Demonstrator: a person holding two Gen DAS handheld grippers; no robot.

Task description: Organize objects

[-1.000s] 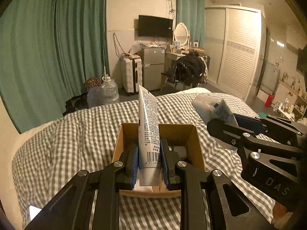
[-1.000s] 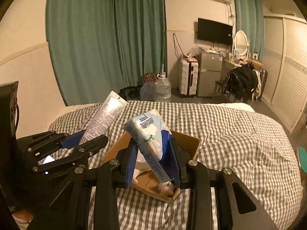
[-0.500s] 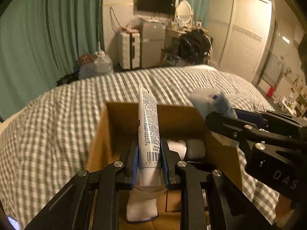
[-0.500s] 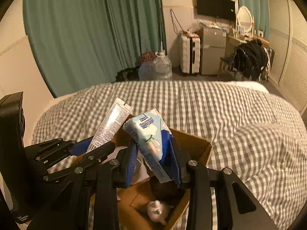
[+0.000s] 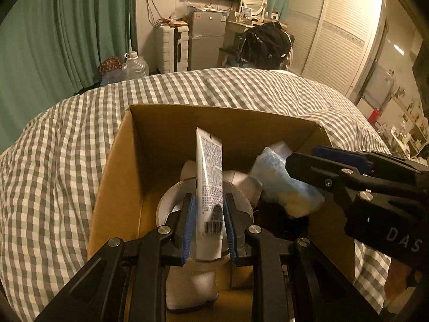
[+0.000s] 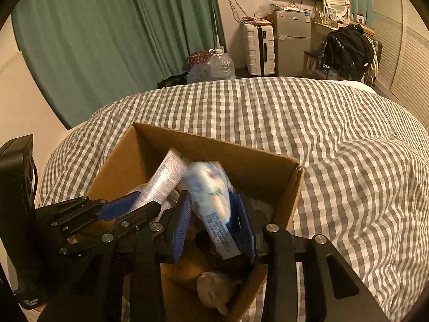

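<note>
An open cardboard box (image 5: 118, 171) (image 6: 254, 166) sits on the checked bed. My left gripper (image 5: 209, 212) is shut on a white tube (image 5: 209, 177) with a barcode and holds it upright inside the box; the tube also shows in the right wrist view (image 6: 166, 177). My right gripper (image 6: 213, 214) is shut on a pale blue tissue pack (image 6: 214, 196) and holds it inside the box, to the right of the tube; the pack also shows in the left wrist view (image 5: 281, 185). Both grippers are side by side over the box.
Inside the box lie a tape roll (image 5: 166, 204), white items (image 5: 187, 287) and a small bottle (image 6: 211, 289). The grey checked duvet (image 6: 335, 139) surrounds the box. Green curtains, a suitcase, a fridge and a wardrobe stand beyond the bed.
Both grippers have moved forward and down, from above the box into it, carrying the tube and the tissue pack. The box now fills the lower view.
</note>
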